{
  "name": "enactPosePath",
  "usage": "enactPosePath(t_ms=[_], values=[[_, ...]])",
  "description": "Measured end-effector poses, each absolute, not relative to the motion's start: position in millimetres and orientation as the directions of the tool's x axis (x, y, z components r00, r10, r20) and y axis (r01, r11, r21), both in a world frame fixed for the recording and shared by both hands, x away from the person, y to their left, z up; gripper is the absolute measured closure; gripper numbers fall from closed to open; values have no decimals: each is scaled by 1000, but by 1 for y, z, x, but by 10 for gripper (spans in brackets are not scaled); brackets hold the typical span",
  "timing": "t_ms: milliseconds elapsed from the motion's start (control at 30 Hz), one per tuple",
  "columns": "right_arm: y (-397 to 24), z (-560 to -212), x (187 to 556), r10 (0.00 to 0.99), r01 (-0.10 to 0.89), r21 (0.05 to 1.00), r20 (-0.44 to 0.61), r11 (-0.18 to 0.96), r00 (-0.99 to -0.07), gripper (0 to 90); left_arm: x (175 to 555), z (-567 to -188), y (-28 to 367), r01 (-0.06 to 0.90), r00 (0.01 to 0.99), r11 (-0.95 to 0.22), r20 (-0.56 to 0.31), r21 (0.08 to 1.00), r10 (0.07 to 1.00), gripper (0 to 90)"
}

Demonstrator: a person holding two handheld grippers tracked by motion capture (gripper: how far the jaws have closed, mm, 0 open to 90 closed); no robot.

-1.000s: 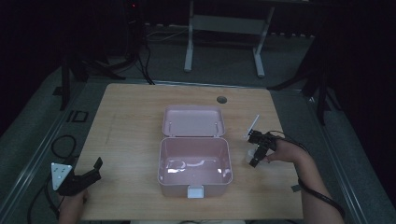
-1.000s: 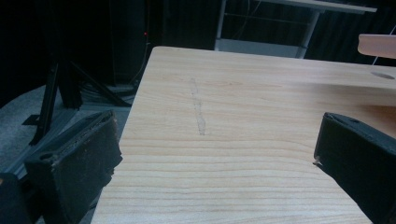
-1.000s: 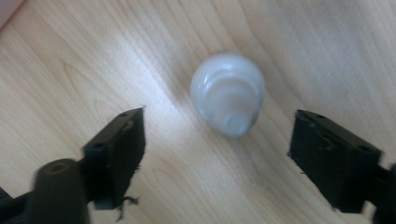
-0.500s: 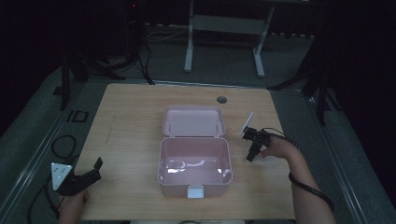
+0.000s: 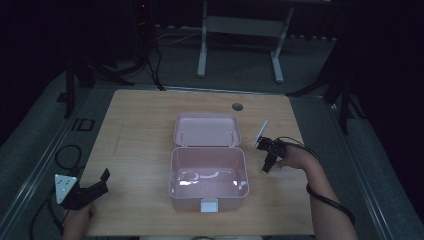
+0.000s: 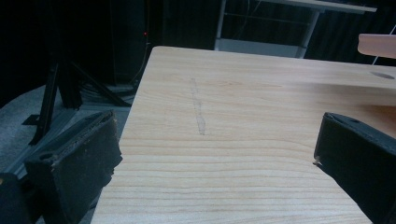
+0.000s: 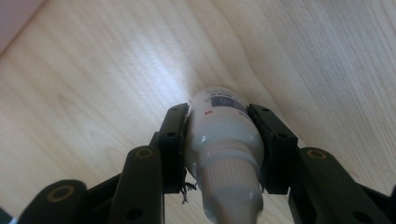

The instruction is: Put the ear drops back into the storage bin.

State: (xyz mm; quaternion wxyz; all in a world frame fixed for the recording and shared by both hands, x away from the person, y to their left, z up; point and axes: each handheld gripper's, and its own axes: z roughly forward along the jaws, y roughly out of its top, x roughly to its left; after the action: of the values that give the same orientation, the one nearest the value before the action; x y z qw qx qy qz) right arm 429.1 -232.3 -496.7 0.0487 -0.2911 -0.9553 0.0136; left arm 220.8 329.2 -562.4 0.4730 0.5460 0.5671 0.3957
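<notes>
- Since the earlier frame the right gripper (image 5: pixel 264 170) had swung in toward the box (image 5: pixel 209 177) and tipped nose-down at the table (image 5: pixel 140 130); its jaws had just been closing, and they now pinched the bottle (image 7: pixel 224 140) between them.
- The left gripper (image 5: pixel 102 181) had kept its place well left of the box, jaws wide apart with nothing between them.
- The bottle stood just right of the box, on bare wood; in the high view it was hidden under the jaws, so whether it stood upright or leaned could not be told.
- It looked small and light: a squat white plastic dropper bottle, rounded at the shoulder, with a ribbed collar and a tapering nozzle.
- Its skin was glossy and probably slick, and the wall likely gave a little under pressure, so a hard squeeze might push liquid out.
- The best hold seemed the one already taken: pads flat on either side of the widest part of the body, below the collar, clear of the nozzle.
- The printed label across the body offered slightly more friction than bare plastic.
- The box was pale pink moulded plastic, rigid, with rounded corners, an open hinged lid lying flat behind it, and a white latch at the front.
- The table was light wood grain, smooth and matte.
</notes>
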Motion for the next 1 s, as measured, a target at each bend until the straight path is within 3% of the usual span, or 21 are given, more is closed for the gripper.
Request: enactPosePath(t_ms=[233,533,1000], values=[[-229,-493,420,456,453,-61,64,890,-888,598,221,-562,329,245,43,91,-104,965,994,5],[-225,-490,398,228,225,-67,51,972,-972,598,221,-562,329,246,42,91,-104,965,994,5],[-219,-474,374,64,62,-66,23,996,-998,599,221,-562,329,246,41,90,-103,965,994,5]])
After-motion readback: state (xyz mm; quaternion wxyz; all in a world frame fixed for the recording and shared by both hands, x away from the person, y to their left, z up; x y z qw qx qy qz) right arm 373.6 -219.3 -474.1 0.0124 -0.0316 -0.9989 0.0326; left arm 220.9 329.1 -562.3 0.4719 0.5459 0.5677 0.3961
